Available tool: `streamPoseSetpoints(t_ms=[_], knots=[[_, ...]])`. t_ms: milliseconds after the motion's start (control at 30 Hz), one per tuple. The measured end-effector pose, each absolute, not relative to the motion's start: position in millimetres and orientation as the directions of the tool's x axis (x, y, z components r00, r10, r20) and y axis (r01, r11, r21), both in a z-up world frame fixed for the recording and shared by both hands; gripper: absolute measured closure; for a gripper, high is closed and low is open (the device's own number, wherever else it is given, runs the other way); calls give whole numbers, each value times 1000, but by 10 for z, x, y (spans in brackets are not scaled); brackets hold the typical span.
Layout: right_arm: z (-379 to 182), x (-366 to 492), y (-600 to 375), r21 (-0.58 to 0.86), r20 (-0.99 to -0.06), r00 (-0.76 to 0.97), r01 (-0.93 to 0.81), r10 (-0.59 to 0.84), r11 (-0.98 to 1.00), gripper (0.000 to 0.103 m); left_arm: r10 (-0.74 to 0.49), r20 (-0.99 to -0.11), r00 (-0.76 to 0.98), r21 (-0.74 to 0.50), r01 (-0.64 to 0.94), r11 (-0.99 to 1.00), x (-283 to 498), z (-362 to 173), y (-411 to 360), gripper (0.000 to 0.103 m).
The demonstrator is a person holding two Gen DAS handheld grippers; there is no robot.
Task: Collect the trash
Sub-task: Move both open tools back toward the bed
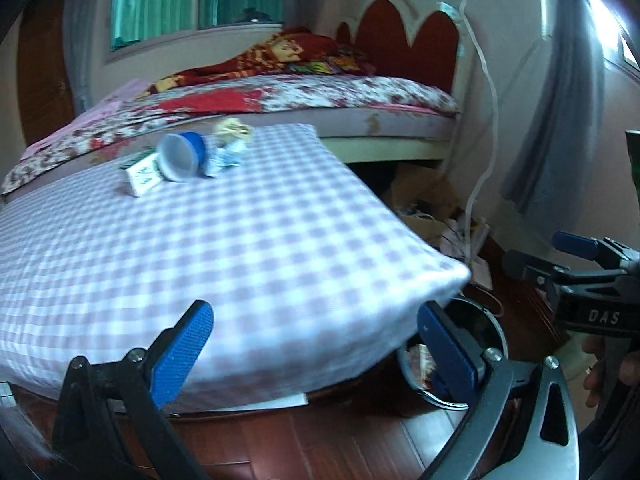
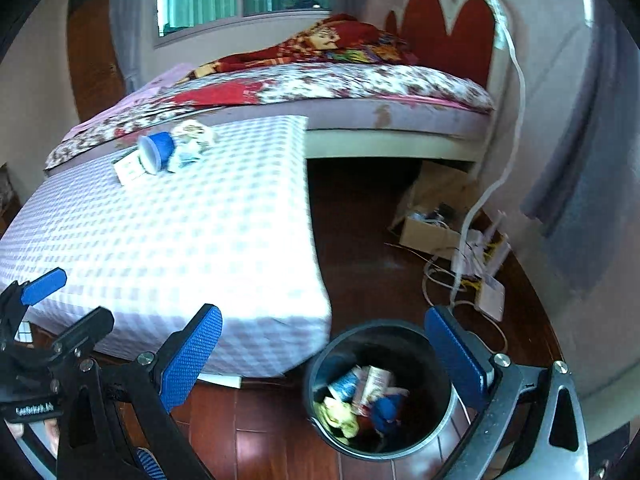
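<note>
Checked cloth (image 2: 180, 240), round black bin (image 2: 320, 368), ribbed blue fingers (image 2: 192, 352)

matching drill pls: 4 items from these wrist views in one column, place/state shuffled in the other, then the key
Items:
1. blue cup
2. trash bin
3. cardboard box
4. right gripper

Places or states:
A. on the wooden floor near the wall, beside loose cables
B. open and empty, above the bin
C. lying on its side on the checked cloth
D. on the floor at the corner of the checked surface, with wrappers inside

Pairs: 1-C, 2-D, 3-A, 4-B
</note>
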State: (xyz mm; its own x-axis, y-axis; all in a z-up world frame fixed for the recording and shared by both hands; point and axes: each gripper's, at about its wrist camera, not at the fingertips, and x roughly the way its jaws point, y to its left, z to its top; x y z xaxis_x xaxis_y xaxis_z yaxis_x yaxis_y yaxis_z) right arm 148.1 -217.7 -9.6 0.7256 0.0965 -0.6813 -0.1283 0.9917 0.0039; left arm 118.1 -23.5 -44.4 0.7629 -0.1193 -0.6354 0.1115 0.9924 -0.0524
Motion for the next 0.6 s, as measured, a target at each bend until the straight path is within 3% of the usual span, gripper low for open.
streamPoseSetpoints(t_ms=[300,600], knots=[[266,1886,-1661,96,-610,743,-275,275,957,1,44,-597,801,20,-40,999,1418,-155,553,1],[244,2719,-983,22,-610,738,-347,288,938,1,103,-610,785,13,-120,993,2006,-144,1293,3]])
